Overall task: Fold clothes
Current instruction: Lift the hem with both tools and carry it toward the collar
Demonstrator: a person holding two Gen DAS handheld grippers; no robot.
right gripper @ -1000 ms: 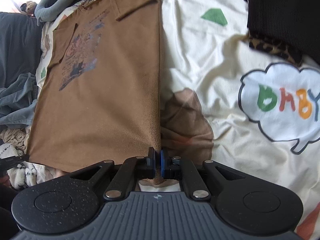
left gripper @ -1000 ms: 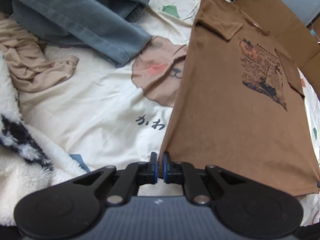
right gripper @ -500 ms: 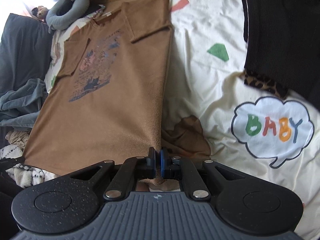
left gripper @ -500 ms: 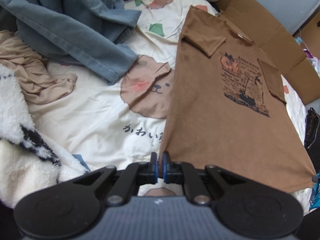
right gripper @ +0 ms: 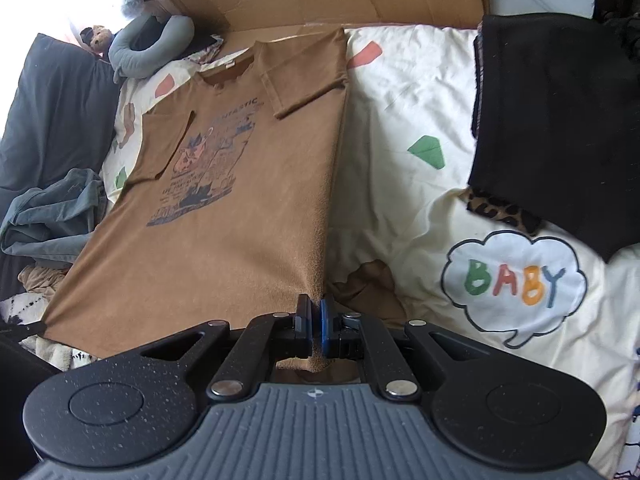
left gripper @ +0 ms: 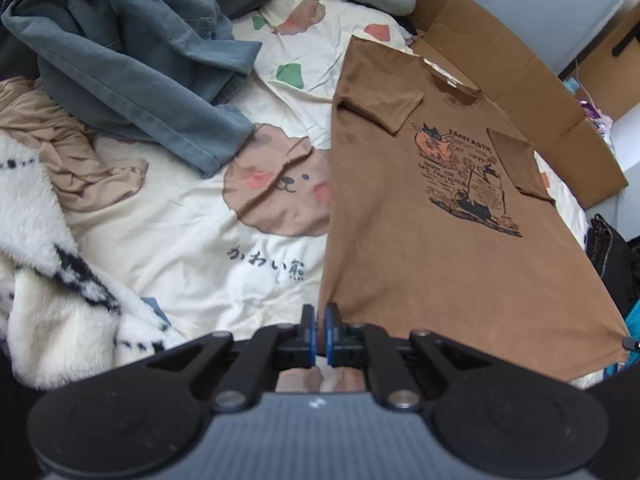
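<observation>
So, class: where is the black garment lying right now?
In the right wrist view the black garment lies at the upper right on the printed sheet, over a leopard-print piece, right of the brown T-shirt.

Left gripper [left gripper: 319,320] pinches brown T-shirt [left gripper: 420,240] (hem corner) — lifted.

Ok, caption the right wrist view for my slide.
Right tool pinching the brown T-shirt by its hem corner above the cartoon bedsheet.

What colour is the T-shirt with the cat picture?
Brown T-shirt, with a dark blue and orange print; clearest in the left wrist view.
</observation>
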